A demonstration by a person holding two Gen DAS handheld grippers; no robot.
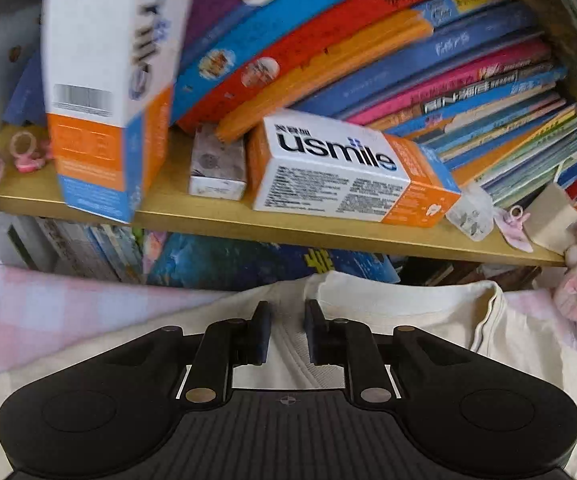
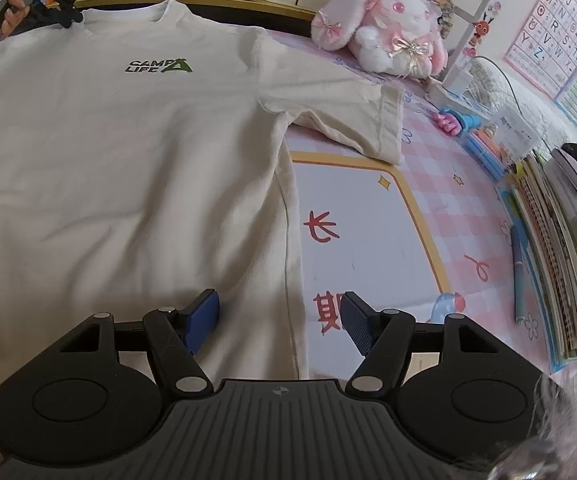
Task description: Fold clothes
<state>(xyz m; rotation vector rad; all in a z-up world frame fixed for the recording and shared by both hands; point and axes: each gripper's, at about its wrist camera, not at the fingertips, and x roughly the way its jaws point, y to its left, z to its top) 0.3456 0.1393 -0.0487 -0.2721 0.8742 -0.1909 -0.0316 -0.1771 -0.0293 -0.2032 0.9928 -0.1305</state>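
Collar ribbing fills the gap between the fingers of the left gripper (image 1: 286, 330) in the left wrist view: the jaws stand narrow, a small slot apart, with the neckline of the cream T-shirt (image 1: 388, 304) running up between the blue pads. Motion blur makes it hard to say whether the pads actually press the cloth, so I cannot tell if the collar is pinched or merely straddled. Just beyond sits a wooden shelf (image 1: 208, 216) with a toothpaste box (image 1: 340, 168) and leaning books (image 1: 408, 60), so this gripper is at the far edge of the work surface, probably there to take or steady the neckline. In the right wrist view the T-shirt (image 2: 128, 168) lies spread flat, front up, logo showing, on a pink checked mat (image 2: 428, 184), one short sleeve reaching out to the side. The right gripper (image 2: 276, 320) hangs wide open and holds nothing; its jaws bracket the shirt's side seam near the hem, one pad over the cloth, the other over the mat. That placement suits grabbing the side edge. A hand (image 2: 0, 0) at the far collar carries the other gripper. A plush rabbit (image 2: 384, 24) sits beyond the sleeve, clear of the shirt
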